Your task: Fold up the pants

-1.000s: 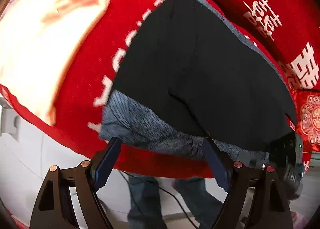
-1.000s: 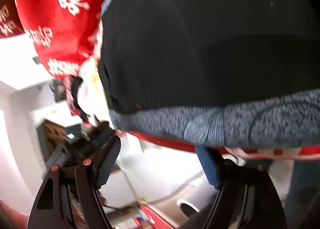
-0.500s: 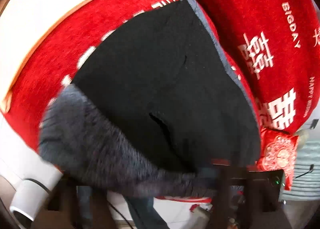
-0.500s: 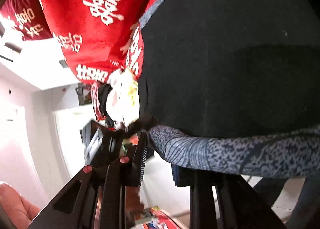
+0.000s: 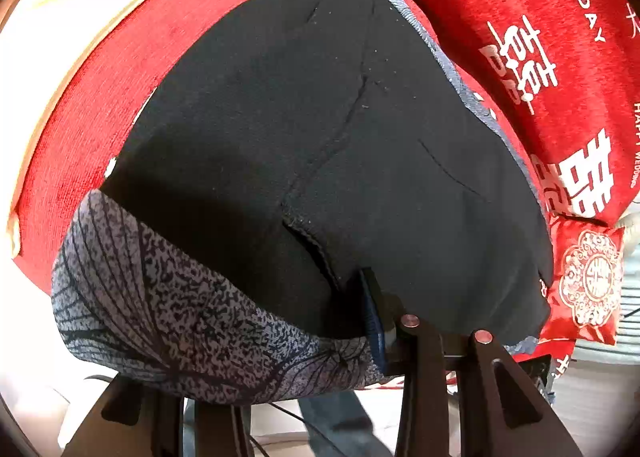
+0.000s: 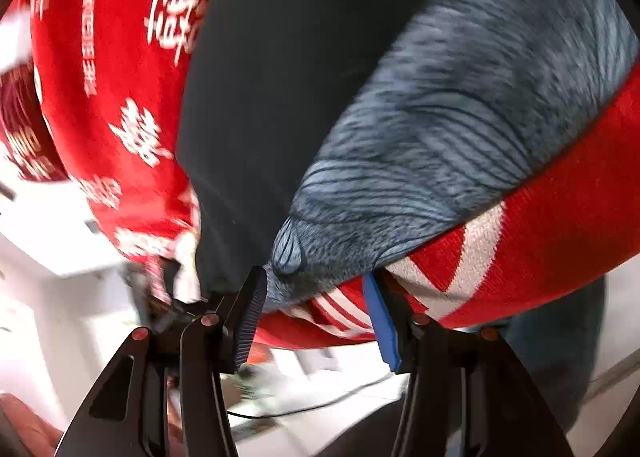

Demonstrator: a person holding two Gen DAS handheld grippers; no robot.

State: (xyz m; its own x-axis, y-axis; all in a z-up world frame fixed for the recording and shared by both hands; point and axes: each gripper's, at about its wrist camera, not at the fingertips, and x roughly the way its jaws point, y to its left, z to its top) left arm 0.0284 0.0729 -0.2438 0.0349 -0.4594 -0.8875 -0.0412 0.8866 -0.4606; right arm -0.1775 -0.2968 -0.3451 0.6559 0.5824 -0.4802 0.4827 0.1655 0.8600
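Black pants with a mottled grey-blue patterned waistband (image 5: 320, 161) lie spread flat on a red plush cover printed with white characters (image 5: 100, 105), which serves as the surface. The waistband runs along the cover's near edge; the legs stretch away from it toward a red printed cushion (image 5: 560, 37) at the back.

Left gripper (image 5: 312, 345): fingers drawn nearly together and clamped on the waistband, at the near edge of the cover. One blue pad shows pressed into the cloth beside a seam; the other finger is hidden under the fabric. The band bunches and lifts slightly around the grip.

Right gripper (image 6: 316, 305): fingers about half apart and opening. The corner of the waistband (image 6: 460, 129) sits between them, at the same near edge of the cover, touching or almost touching the dark ribbed pad. The blue pad stands clear of the cloth, so no firm hold there. The view is motion-blurred.

Progress, as a judgement: early. The pants appear laid out and smoothed, with no crease or doubled layer visible in either view. Only one end of the waistband is secured. Left to do: a sure hold on the other corner, then the fold itself, and any further halving.

A small red embroidered pillow (image 5: 584, 277) lies at the cover's far side, apart from the pants.
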